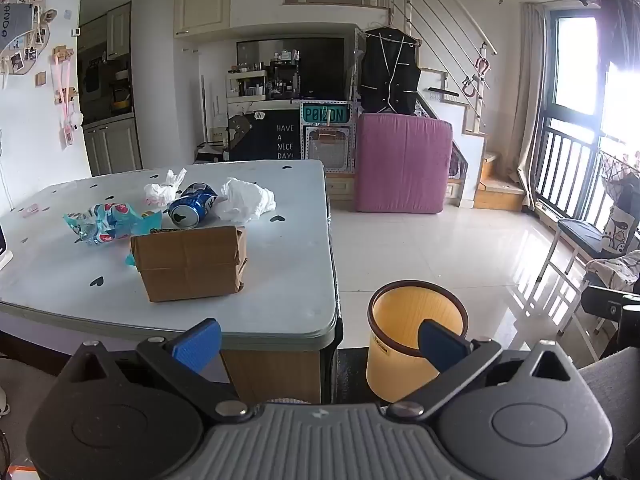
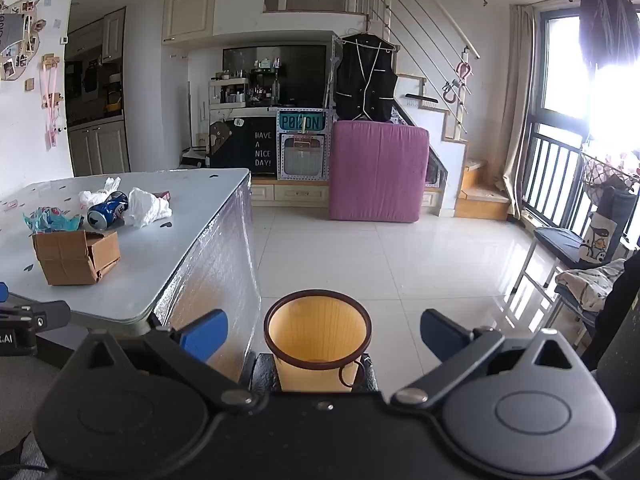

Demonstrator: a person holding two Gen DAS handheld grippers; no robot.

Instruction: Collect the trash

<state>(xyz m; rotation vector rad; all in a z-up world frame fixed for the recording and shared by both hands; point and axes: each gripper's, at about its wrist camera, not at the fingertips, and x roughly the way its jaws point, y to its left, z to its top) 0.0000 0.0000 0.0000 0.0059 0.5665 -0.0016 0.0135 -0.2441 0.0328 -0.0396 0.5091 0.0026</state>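
I find nothing collected yet: both the left gripper (image 1: pixel 320 346) and right gripper (image 2: pixel 324 336) stand wide and hold nothing. The cardboard box (image 1: pixel 190 266) sits nearest the table's (image 1: pixel 288 304) front edge, can (image 1: pixel 192 205) and wrappers behind. The bin (image 2: pixel 318 346) waits on the floor off the table's corner. Next, I judge, reach for the box.

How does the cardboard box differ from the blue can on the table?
The cardboard box is brown, rectangular and rests flat nearest the table's front edge; the blue can is cylindrical, printed, and lies on its side farther back, its open top facing the camera. The box is clearly larger than the can. Both sit untouched on the table, left of the yellow bin.
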